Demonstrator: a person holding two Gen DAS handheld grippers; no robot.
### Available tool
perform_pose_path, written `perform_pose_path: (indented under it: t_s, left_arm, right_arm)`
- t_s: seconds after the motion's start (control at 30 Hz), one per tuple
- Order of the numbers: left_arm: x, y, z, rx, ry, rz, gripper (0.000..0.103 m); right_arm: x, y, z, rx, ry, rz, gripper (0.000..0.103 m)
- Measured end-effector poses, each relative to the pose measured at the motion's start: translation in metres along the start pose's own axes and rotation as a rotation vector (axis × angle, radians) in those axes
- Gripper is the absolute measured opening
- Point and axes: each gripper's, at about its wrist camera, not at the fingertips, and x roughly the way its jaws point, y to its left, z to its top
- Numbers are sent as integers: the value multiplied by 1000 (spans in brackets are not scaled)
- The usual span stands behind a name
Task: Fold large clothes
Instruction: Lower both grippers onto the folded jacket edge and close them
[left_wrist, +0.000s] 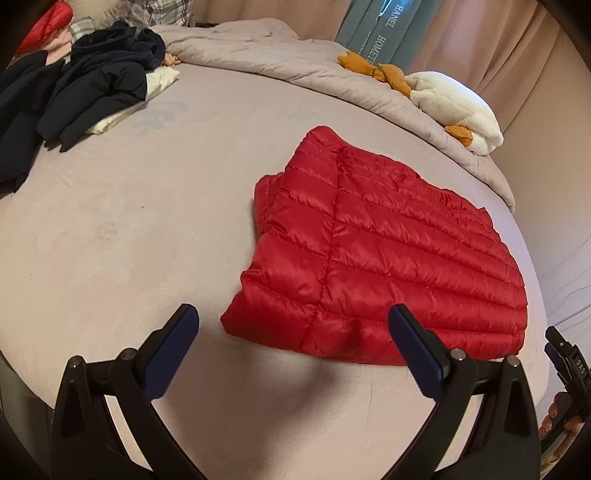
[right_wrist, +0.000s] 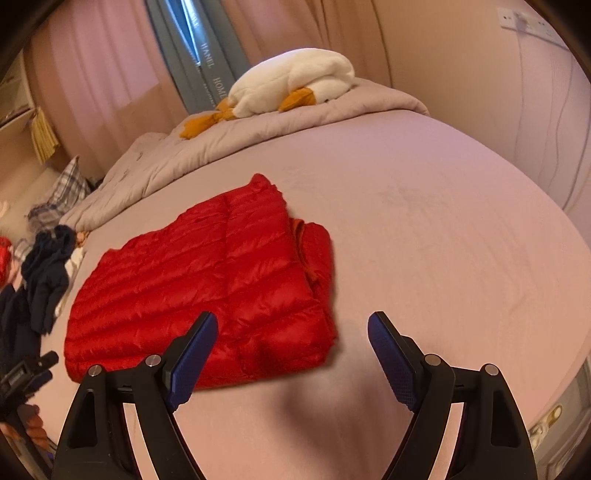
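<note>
A red quilted puffer jacket (left_wrist: 384, 254) lies folded flat on the mauve bed sheet (left_wrist: 147, 221). My left gripper (left_wrist: 293, 317) hovers open over the jacket's near left corner, and nothing sits between its blue pads. In the right wrist view the same jacket (right_wrist: 207, 284) lies ahead and to the left. My right gripper (right_wrist: 291, 325) is open above the jacket's near right corner, its left pad over the red fabric and its right pad over bare sheet. Neither gripper holds anything.
A heap of dark navy clothes (left_wrist: 88, 81) lies at the far left of the bed. A rumpled grey duvet (left_wrist: 280, 62) runs along the far side with a white and orange plush duck (left_wrist: 454, 107) on it. Curtains hang behind. The other gripper and a hand (left_wrist: 565, 387) show at the right edge.
</note>
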Motion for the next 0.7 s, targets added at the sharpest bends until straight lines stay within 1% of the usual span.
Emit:
perform_pose_path:
  t_s: [0.1,0.23,0.33,0.43,0.57,0.7]
  left_arm:
    - [3,3,4,-13,10,-21,102]
    - [7,10,12,-36,6,-72,102]
    - [22,19,21,-76,31,-108,102]
    - [37,23,28,-104,63,-135,102]
    - [56,26,41,-133,88,-191,102]
    - [76,27,53,-150,117,-204,101]
  right_arm:
    - [1,-2,1,14,4,-3,83]
    - [2,-3,6,14,-3,-8,83]
    - [6,-6,9,22,-5,15,83]
    - [17,-10,8,32,26,16,83]
    - [31,-15,10,47,75,50,83]
    - [43,-20,17,55,100,84,83]
